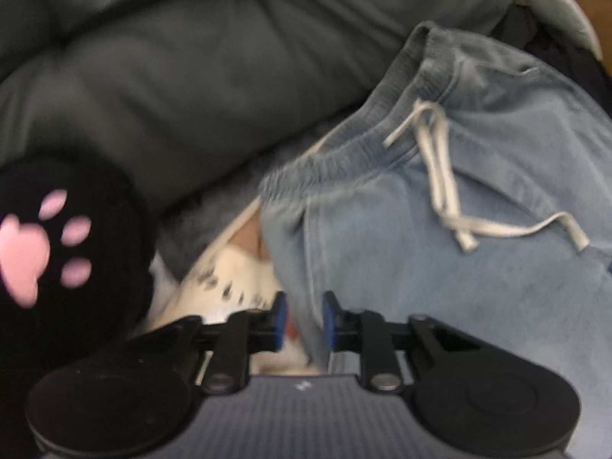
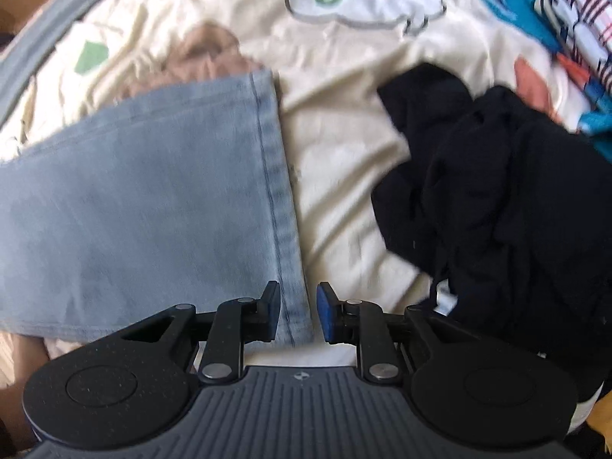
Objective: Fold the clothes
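**Desk:** Where are the jeans right now?

**Me:** I see the light-blue jeans (image 1: pixel 440 229) spread on a cream printed bedsheet (image 2: pixel 344 160). From my left wrist camera the elastic waistband with its white drawstring (image 1: pixel 440 160) lies beyond the fingers, towards the grey duvet (image 1: pixel 191 76) bunched past the jeans. From the right wrist camera I get the other end: a leg hem (image 2: pixel 275 191) lying flat on the sheet.

**Desk:** And your left gripper?

**Me:** My left gripper (image 1: pixel 304 321) sits over the side edge of the jeans below the waistband. The blue pads (image 1: pixel 329 321) stand a narrow gap apart. A side seam of the jeans runs into that gap, but the picture is blurred and I cannot tell whether the pads press on it.

**Desk:** Right side?

**Me:** The right gripper (image 2: pixel 298 313) points down at the hem's corner. Its fingers are narrowly parted; the stitched edge lies in the gap below them, and I see daylight beside each pad, so nothing is pinched.

**Desk:** Anything else near the jeans?

**Me:** A black garment (image 2: pixel 497 199) is heaped on the sheet to the right of the hem, apart from it. A black cushion with a pink paw print (image 1: pixel 46 244) sits left of the waistband.
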